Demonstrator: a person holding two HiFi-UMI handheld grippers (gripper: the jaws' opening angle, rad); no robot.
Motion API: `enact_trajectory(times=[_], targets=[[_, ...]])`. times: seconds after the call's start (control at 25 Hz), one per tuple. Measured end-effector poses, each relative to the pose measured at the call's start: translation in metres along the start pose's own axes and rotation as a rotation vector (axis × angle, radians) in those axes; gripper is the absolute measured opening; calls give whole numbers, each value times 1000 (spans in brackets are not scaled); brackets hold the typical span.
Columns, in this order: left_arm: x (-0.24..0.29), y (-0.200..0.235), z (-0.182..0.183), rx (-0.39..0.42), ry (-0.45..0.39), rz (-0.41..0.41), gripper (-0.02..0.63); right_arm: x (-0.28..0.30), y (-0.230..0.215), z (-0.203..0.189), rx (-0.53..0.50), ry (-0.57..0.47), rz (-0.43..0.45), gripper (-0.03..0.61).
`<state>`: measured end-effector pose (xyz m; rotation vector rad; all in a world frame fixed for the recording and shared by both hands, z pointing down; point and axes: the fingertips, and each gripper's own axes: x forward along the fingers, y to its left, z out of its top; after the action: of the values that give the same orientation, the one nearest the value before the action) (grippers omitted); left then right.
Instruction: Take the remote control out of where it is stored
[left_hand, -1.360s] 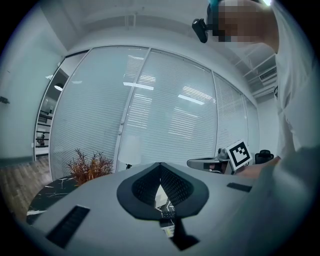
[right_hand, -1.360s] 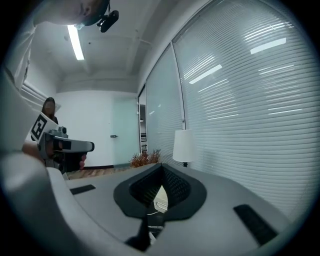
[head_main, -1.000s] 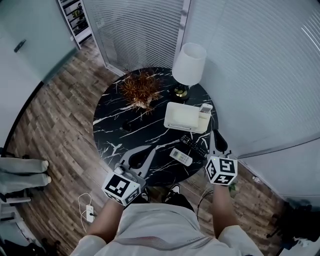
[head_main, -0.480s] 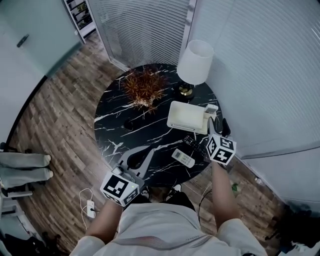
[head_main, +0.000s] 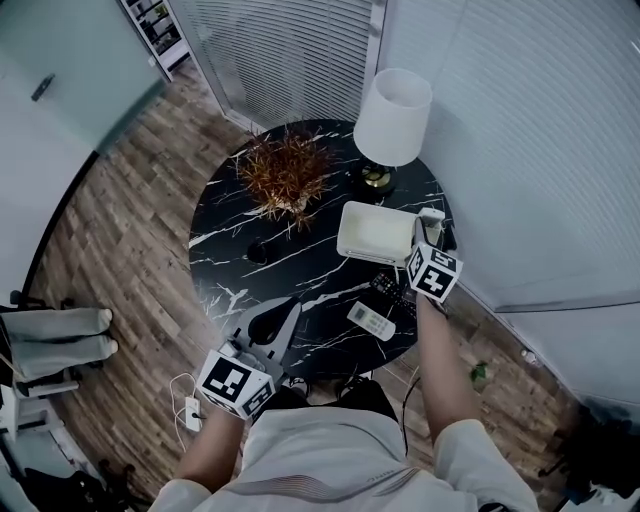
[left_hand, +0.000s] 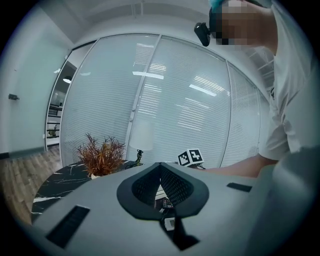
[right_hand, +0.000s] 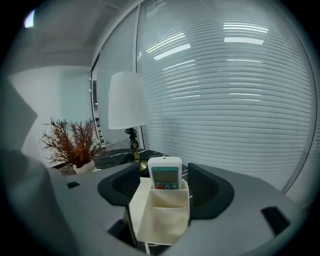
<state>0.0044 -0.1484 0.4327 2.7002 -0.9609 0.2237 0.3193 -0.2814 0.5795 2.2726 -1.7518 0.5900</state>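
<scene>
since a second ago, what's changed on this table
The right tongs moved from the table edge up to the storage pocket and have just been opening; the white remote stands between them, ungripped. The left tongs stayed shut; the two loose remotes lie as before.

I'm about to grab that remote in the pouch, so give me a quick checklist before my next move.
1. Right claw open: ok; jaws have just been opening.
2. Remote between its jaws: ok, pads not pressing it yet.
3. Remote's top sticks out of the pouch: ok.
4. Something steadying the pouch: not ok; left claw is shut, away at the table's near edge.
5. How deep the remote sits: cannot tell.
</scene>
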Motion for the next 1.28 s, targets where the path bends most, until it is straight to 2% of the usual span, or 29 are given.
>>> enact_trajectory(times=[0.28,0.76,1.28], targets=[[11,9,-3,-9,16,5,8,22,-4,-15,22,28,-7,279],[9,16,-5,-31,14,-1,9,29,-5,-16,-14,-13,-29,258],[8,16,-3,-37,-3,-10,9,-3,1,42,-49,-140,19,256]])
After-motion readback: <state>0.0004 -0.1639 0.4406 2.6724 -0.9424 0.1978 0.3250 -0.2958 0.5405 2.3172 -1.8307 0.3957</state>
